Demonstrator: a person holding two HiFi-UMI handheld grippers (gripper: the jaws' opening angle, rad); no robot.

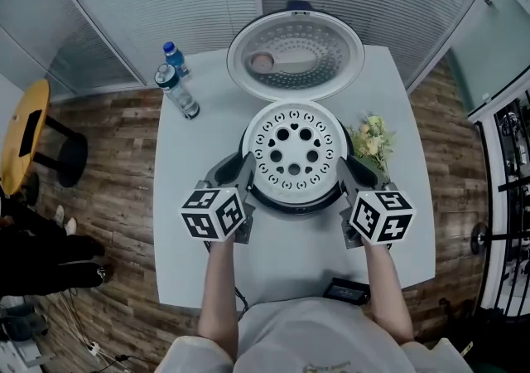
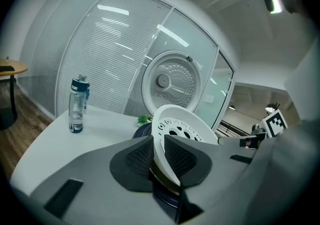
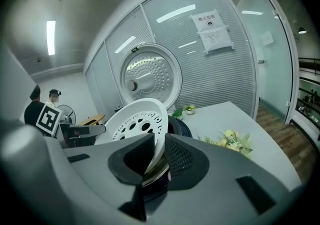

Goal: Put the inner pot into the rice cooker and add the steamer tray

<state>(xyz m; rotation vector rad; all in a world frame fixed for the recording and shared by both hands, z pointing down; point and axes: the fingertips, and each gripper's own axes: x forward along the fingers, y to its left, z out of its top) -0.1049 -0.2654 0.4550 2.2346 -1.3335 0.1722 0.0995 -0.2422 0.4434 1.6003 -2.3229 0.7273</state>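
Observation:
The white perforated steamer tray (image 1: 294, 146) sits level on top of the dark rice cooker (image 1: 291, 204), whose round lid (image 1: 296, 52) stands open behind it. My left gripper (image 1: 247, 171) is at the tray's left rim and my right gripper (image 1: 348, 171) at its right rim. In the left gripper view the tray's (image 2: 180, 126) thin edge runs between the left gripper's (image 2: 158, 156) pads with a slight gap, so the jaws stand open. The right gripper view shows the same: the tray (image 3: 135, 124) edge lies loosely inside the right gripper's (image 3: 160, 156) open jaws. The inner pot is hidden under the tray.
Two water bottles (image 1: 176, 89) stand at the white table's (image 1: 190, 230) back left. A small bunch of flowers (image 1: 373, 139) lies right of the cooker. A black device (image 1: 344, 290) sits at the table's front edge. A yellow round table (image 1: 25, 127) stands far left.

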